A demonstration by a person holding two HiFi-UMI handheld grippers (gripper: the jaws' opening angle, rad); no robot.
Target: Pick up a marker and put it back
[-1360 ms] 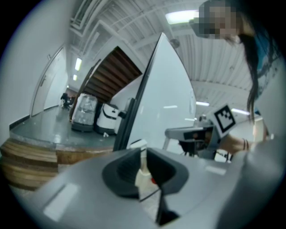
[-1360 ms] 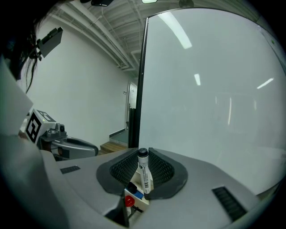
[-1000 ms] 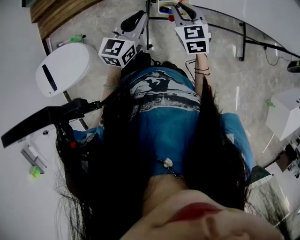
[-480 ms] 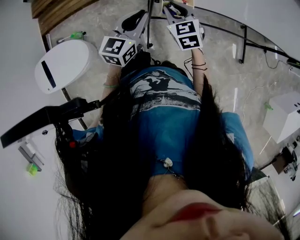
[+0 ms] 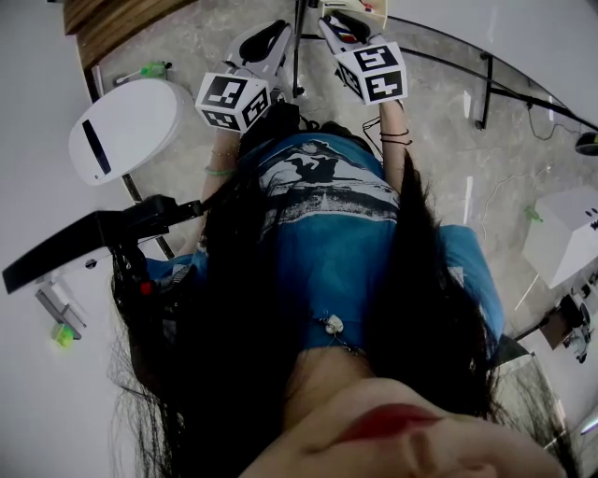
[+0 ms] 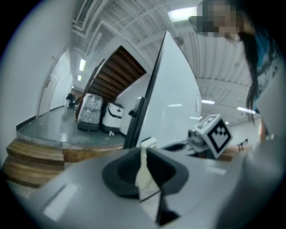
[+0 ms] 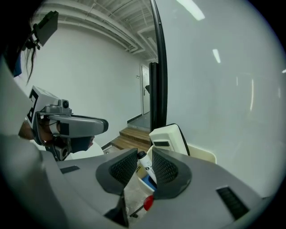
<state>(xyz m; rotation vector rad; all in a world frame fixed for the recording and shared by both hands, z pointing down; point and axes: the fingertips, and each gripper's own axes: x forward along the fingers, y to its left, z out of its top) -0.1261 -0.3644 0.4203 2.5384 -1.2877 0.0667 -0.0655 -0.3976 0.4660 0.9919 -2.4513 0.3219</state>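
We look down over a person's blue shirt (image 5: 327, 215) and long dark hair. Both grippers are held out on the far side, marker cubes facing us: the left gripper (image 5: 273, 35), and just right of it the right gripper (image 5: 338, 21), near a glass table (image 5: 448, 47). At left lies a white oval unit (image 5: 126, 131) and, nearer, a black arm (image 5: 84, 245). A white box (image 5: 561, 233) stands at right.

Office-like hall with whiteboard (image 7: 223, 89), wooden steps (image 6: 35, 161), ribbed ceiling (image 6: 134, 18)
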